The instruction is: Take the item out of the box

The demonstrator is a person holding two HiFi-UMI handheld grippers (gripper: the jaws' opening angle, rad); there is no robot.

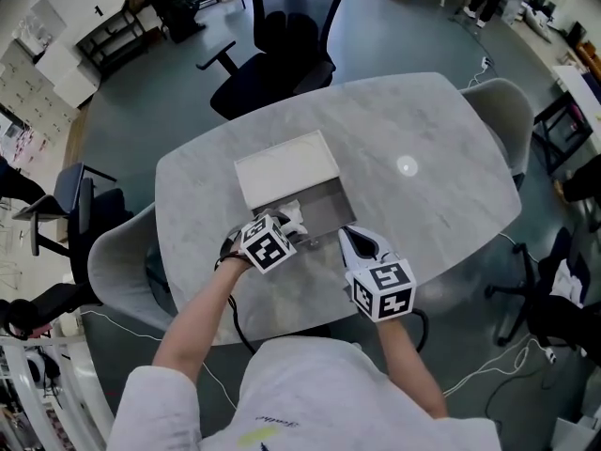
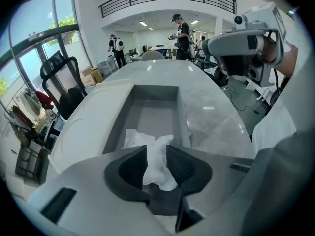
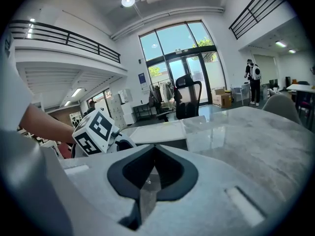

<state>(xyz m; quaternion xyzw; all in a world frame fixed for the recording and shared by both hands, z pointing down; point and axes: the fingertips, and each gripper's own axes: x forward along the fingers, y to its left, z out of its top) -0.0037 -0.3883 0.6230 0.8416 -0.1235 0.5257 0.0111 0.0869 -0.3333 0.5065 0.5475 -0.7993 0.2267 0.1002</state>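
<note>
Only its own view shows left gripper [image 2: 156, 156] pinching the tissue [image 2: 142, 140].

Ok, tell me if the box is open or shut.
Open. The lid lies beside the box, its grey inside is bare, and the left gripper pinches white paper at its near end.

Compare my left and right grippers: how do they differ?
The left gripper is clamped on the white crumpled item; the right gripper is shut on nothing. The left gripper is at the near end of the box; the right gripper sits outside it. Both carry marker cubes.
</note>
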